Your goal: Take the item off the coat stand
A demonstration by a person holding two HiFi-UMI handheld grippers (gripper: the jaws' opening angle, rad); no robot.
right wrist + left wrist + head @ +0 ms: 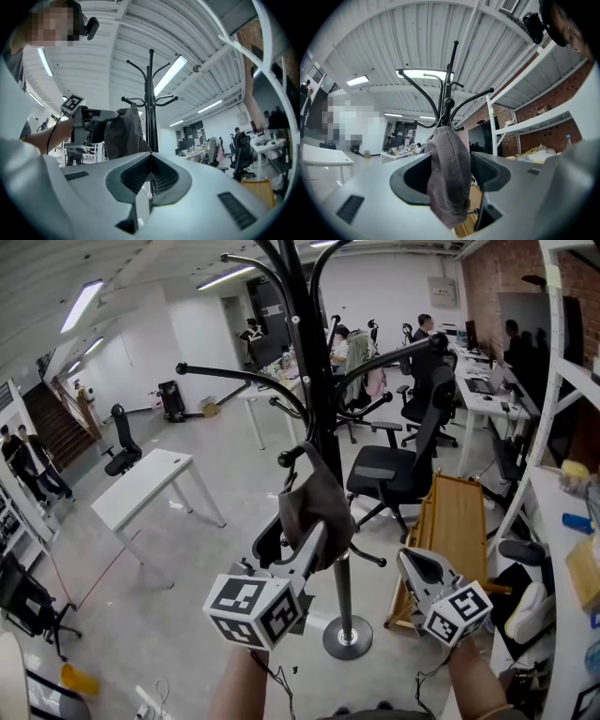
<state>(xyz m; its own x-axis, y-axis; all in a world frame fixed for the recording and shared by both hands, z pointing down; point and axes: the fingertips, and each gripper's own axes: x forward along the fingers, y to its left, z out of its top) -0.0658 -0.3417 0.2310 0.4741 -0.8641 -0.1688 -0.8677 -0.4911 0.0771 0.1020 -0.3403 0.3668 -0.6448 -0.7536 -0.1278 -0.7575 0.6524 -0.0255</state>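
One grey cap point(319, 495) hangs on a low hook of the black coat stand point(323, 432). The left gripper point(314, 538) pinches the cap's fabric between its jaws. The right gripper point(413, 561), at 4 o'clock from the cap, is apart from it with its jaws pressed together on nothing.

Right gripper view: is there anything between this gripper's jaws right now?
No, the right gripper has its jaws together with nothing between them; the grey cap hangs apart from it, by the coat stand.
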